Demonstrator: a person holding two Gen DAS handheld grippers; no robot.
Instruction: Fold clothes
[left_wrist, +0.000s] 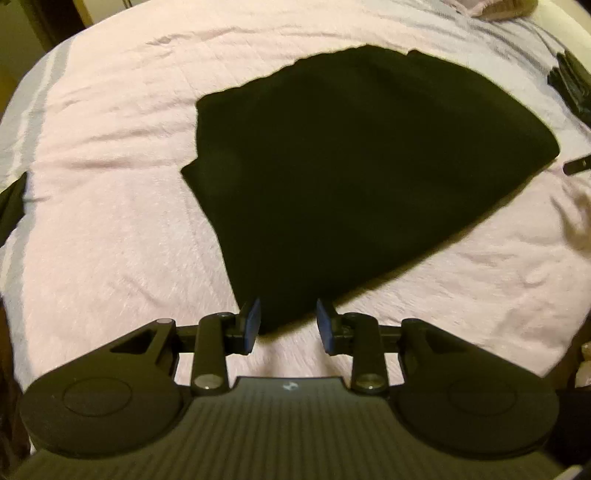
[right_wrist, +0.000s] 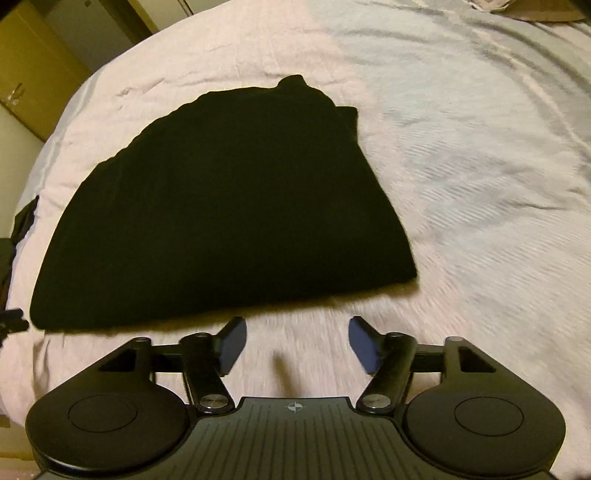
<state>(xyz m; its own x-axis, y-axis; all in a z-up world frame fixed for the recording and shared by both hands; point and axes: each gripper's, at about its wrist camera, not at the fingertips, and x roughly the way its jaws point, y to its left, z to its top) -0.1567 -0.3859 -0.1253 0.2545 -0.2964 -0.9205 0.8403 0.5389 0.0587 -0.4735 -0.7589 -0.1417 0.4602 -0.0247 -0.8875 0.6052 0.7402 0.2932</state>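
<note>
Garment (left_wrist: 354, 177), black and limp (likely light, thick where doubled), lies folded flat on pink blanket (left_wrist: 110, 229); left gripper (left_wrist: 289, 325) and right gripper (right_wrist: 297, 343) both released, empty; best pinched at near corners.

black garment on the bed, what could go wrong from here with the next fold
1. The black garment is so dark that its layers and edges barely show, so a pinch could catch only the top layer and undo the fold.
2. The left gripper straddles the near corner with its fingers apart, while the right gripper is open over bare bedspread, so a one-sided lift may skew it.
3. The soft, wrinkled bedspread could get pinched along with it.
</note>
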